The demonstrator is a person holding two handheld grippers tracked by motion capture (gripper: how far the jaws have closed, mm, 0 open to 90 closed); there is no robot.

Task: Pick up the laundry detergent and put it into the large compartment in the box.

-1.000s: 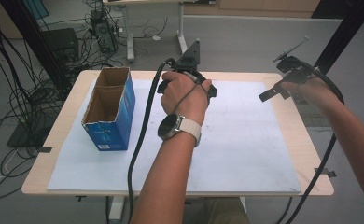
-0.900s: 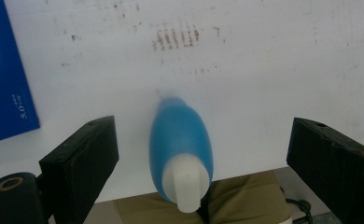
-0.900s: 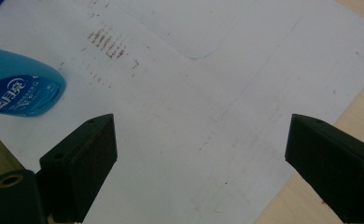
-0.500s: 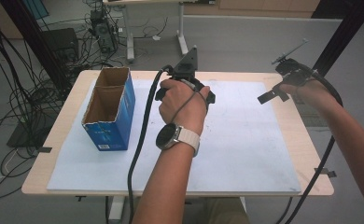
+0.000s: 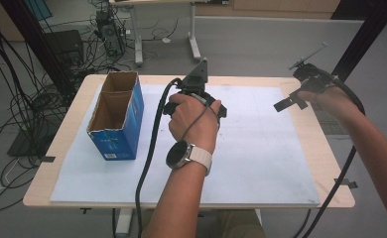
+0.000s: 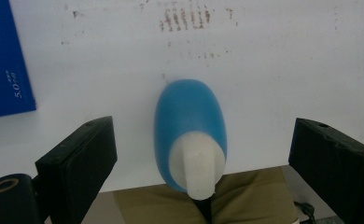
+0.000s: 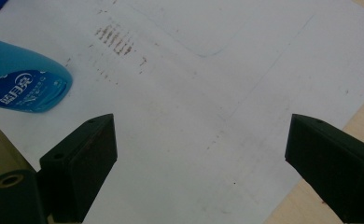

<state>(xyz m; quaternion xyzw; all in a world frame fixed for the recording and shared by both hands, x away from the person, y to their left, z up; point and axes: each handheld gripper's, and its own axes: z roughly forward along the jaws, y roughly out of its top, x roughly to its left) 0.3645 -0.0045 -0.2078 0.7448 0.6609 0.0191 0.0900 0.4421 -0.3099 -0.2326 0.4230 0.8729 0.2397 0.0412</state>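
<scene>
The step in hand looks like a pick-up of the blue bottle (image 6: pixel 190 133) by the left gripper (image 6: pixel 196 172), whose jaws stand wide open on either side of it, touching nothing; to do it well, the jaws should come down evenly around the bottle's broad blue body rather than the narrow cap, so that the rounded shell does not squirt out sideways as they close. The table (image 5: pixel 67 124) carries a white sheet (image 5: pixel 261 148) over most of its top, and the open blue carton (image 5: pixel 117 116) stands on that sheet at the left, well apart from the right gripper (image 5: pixel 300 96), which hangs over the right edge with its jaws also wide open and empty. From the high view the left hand (image 5: pixel 194 119) covers the bottle, so its place on the sheet can only be judged as near the middle, just right of the carton. In the left gripper view the bottle is a smooth, oval, glossy blue body with a white cap (image 6: pixel 196 165) pointing toward the camera; the right gripper view shows its side with a printed label (image 7: pixel 24 93) in white characters.
</scene>
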